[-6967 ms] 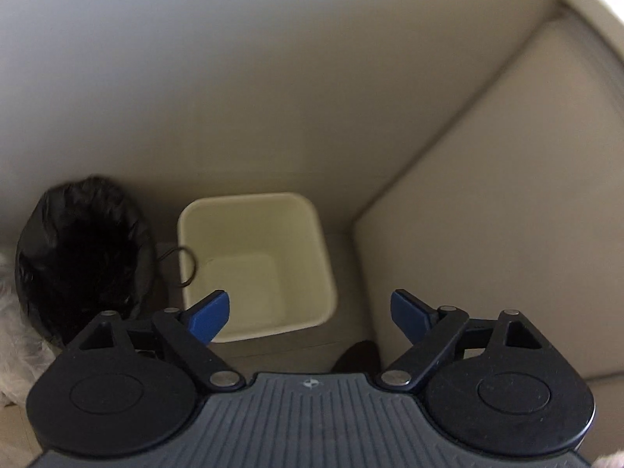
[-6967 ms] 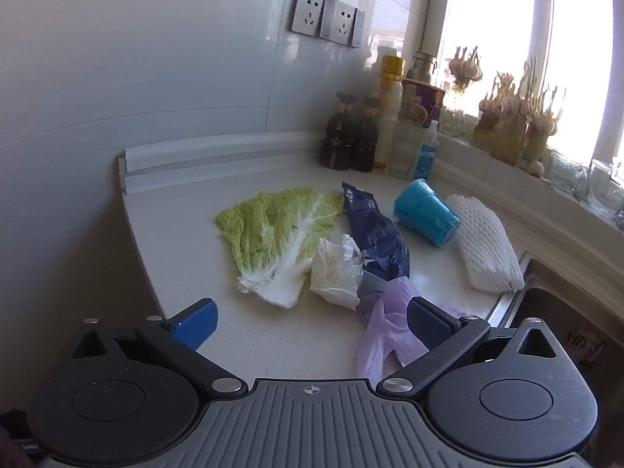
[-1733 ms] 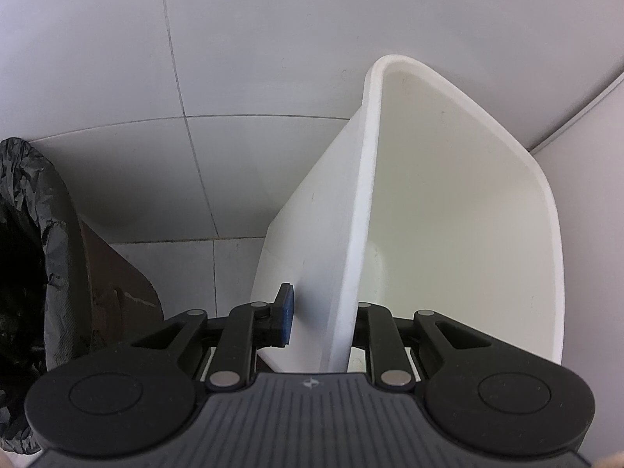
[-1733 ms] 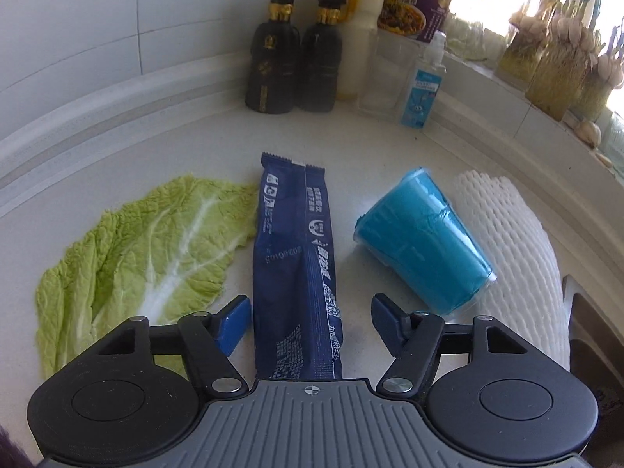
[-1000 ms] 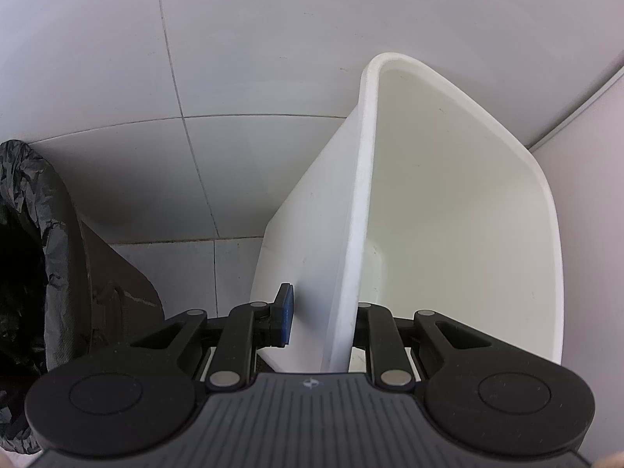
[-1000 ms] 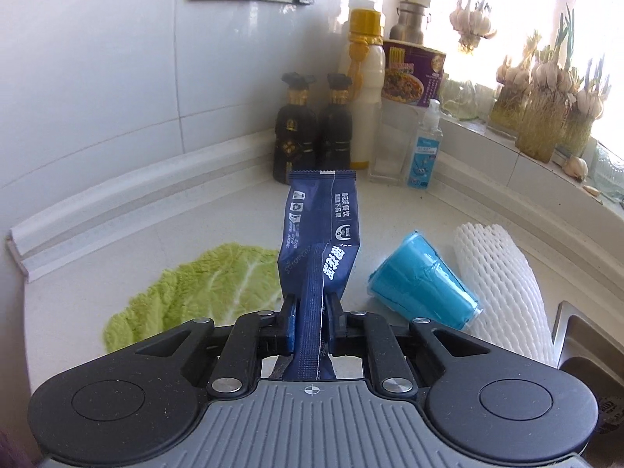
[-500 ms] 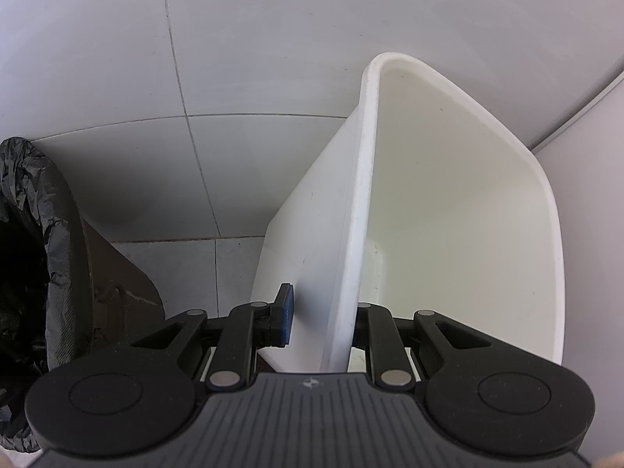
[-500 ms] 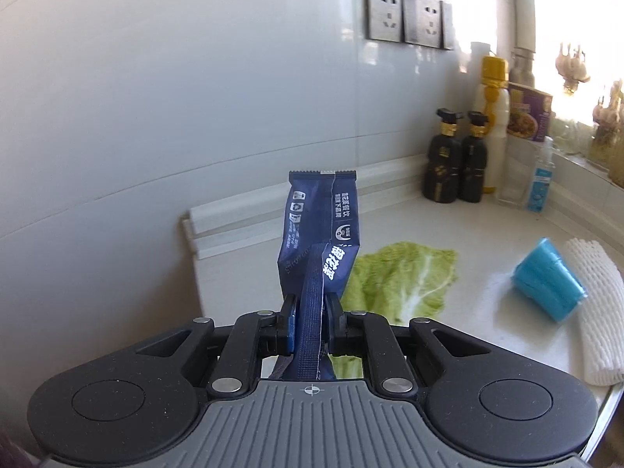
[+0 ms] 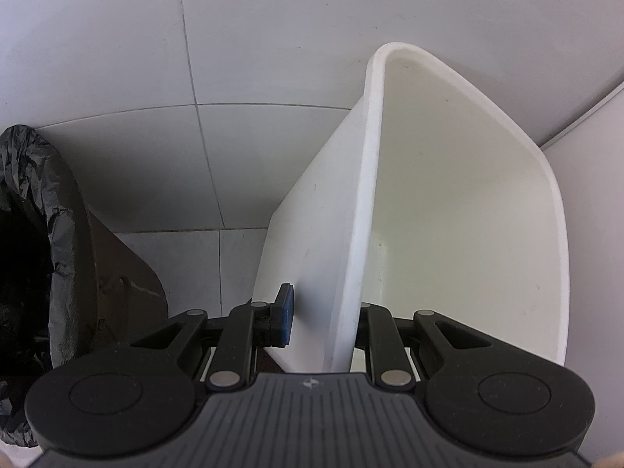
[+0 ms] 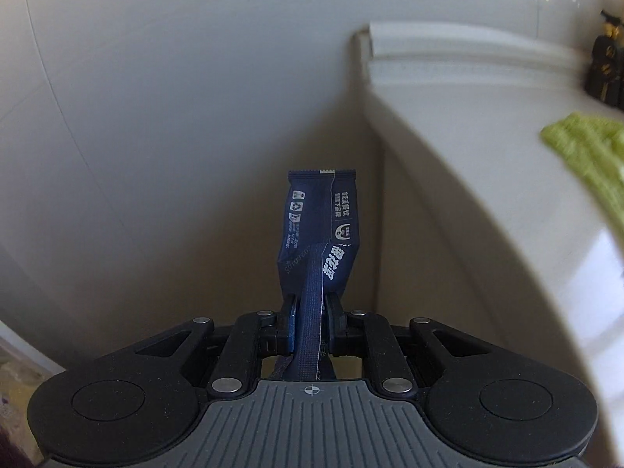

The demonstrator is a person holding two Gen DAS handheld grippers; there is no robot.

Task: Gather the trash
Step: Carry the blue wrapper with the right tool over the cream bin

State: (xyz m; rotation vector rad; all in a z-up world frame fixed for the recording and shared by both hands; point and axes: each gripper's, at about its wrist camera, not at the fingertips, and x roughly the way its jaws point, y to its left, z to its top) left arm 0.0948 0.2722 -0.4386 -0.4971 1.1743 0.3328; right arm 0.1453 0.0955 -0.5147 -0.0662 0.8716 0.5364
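Clamping the wall of the white bin, the left gripper points forward and slightly down toward a tiled wall. Its jaws are nearly closed on the bin's near side wall, at the rim: the blue-padded left finger sits against the outer face, the right finger is inside the bin, partly hidden by the rim. Bin looks tilted, its mouth facing the camera's right and its rim edge running away from the gripper up the middle of the view. Nothing visible inside it. A black trash bag sits at far left, well apart from the bin, brown cardboard-like surface beside it.

Right gripper is aimed off the countertop edge, down toward the gap between counter side and wall. Jaws squeezed tight on the dark blue wrapper, pinching it by its lower, creased part. Wrapper's long axis runs straight out along the fingers, serrated end farthest from the gripper, printed white text facing the camera. It hangs free in the air, touching nothing else, left of the counter edge. Green cabbage leaf lies on the counter at right; dark bottle at far right edge, blurred.
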